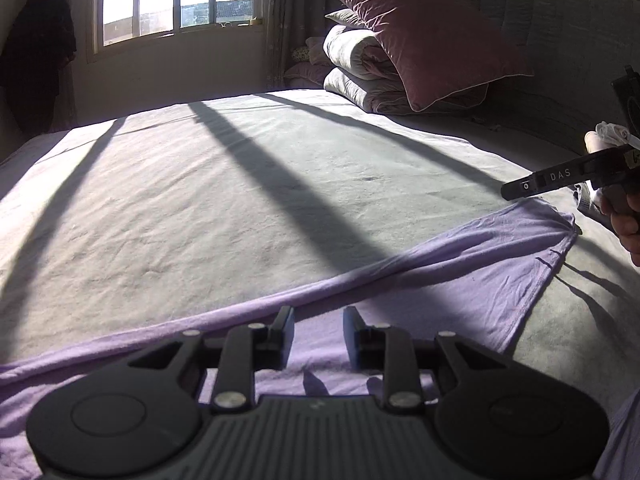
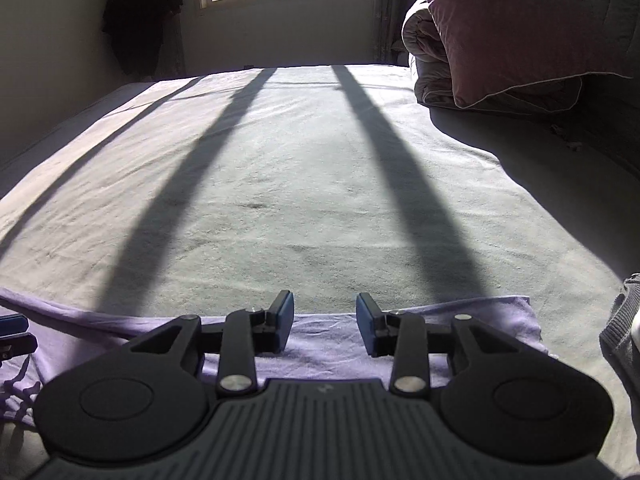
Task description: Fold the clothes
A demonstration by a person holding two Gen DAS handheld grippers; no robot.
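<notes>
Right now your left gripper [image 1: 318,338] hangs over the lilac garment [image 1: 460,276], its fingers [image 1: 282,338] parted with a clear gap and nothing between them. The garment lies flat on the bed [image 1: 240,200], along the near edge, with a long fold line running from the lower left up to a corner at the right. Its hemmed right edge rests on the pale bedcover.

Your right gripper [image 2: 325,328] also stands parted, a little wider than the left, its blue-padded fingers [image 2: 366,330] empty and poised above the garment's far edge [image 2: 320,340]. From the left wrist view you can see that same gripper [image 1: 516,190] side-on at the right, held in your hand [image 1: 626,220], just above the garment's corner.

Broad window shadows cross the bedcover. A maroon pillow [image 1: 428,36] leans on folded quilts [image 1: 360,76] at the head of the bed, well apart from the garment.
</notes>
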